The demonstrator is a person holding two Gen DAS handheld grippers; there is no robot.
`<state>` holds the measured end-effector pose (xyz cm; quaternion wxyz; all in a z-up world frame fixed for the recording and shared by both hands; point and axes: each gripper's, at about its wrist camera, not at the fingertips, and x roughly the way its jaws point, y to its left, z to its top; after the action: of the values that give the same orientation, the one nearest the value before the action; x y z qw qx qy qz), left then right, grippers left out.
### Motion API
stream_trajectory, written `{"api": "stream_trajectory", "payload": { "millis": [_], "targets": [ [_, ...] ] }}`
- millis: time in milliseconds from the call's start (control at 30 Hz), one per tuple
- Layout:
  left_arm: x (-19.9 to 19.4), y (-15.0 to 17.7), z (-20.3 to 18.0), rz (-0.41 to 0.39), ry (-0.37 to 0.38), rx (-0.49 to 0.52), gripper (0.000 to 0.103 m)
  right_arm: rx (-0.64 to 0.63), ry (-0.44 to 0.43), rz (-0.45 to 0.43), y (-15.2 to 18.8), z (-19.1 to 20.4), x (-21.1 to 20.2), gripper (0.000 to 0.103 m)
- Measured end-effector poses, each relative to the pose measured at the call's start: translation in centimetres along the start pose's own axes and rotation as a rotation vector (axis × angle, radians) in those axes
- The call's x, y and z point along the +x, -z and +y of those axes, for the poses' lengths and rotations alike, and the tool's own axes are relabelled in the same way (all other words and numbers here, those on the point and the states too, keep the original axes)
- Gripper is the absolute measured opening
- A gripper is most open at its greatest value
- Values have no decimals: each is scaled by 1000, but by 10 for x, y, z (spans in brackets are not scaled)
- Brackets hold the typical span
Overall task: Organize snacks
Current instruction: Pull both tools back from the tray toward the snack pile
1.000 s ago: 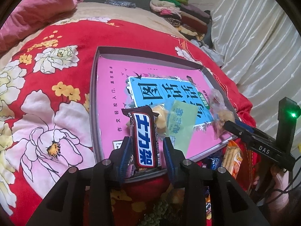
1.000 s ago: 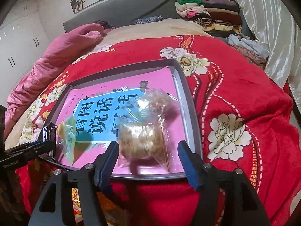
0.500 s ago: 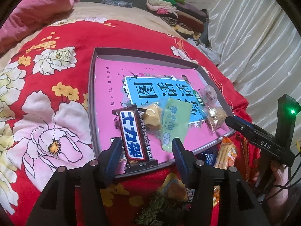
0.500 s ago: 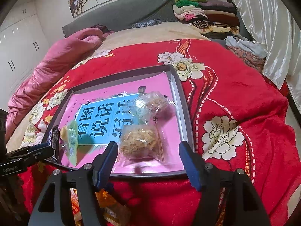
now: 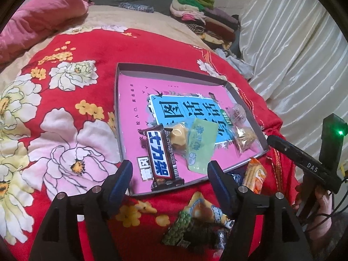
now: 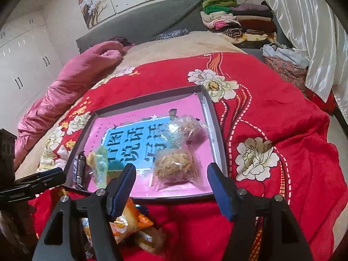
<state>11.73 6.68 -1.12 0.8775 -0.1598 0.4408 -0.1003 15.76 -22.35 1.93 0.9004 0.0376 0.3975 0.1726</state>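
The left gripper [image 5: 169,171] has its jaws spread and opening wider; the chocolate bar [image 5: 161,153] lies between them but no pad presses on it. It rests in the tray [image 5: 230,169] at about 7 o'clock, its lower end right at the near rim. The right gripper [image 6: 171,176] also has its jaws spread, pinching nothing, with the near clear pouch of floss snack [image 6: 174,165] lying free ahead of them by the tray's near wall [image 6: 174,195].

Risks, as I judge them: the bar lies so close to the near rim that a fingertip [image 5: 121,178] catching its wrapper on the way out could drag it over the wall onto the red blanket [image 5: 87,50]. The tray sits on soft bedding, so a push on a rim may tip it and slide the light packets together. The two tools work close; in the left view the right tool's body [image 5: 304,163] stands at 4 o'clock of the tray and could bump it.

Inside the tray, on its pink printed lining: the bar, a yellow pastry [image 5: 178,136] touching its right side, a pale green packet [image 5: 201,145] partly over the pastry, then two clear pouches at 3 to 4 o'clock, the far one [image 6: 189,128] above the near one. Outside, just below the near rim, loose snacks wait: an orange packet [image 5: 254,178] and a green-and-blue heap [image 5: 195,224].
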Motion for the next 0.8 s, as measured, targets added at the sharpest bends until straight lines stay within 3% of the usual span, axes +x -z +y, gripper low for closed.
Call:
{"api": "stream_trajectory", "payload": {
  "millis": [467, 800],
  "targets": [
    [-23, 8, -7, -22, 36, 29, 77, -10, -48, -12, 1, 19, -20, 70],
    [-26, 22, -16, 11, 48, 60, 78, -28, -71, 15, 11, 33, -27, 71]
  ]
}}
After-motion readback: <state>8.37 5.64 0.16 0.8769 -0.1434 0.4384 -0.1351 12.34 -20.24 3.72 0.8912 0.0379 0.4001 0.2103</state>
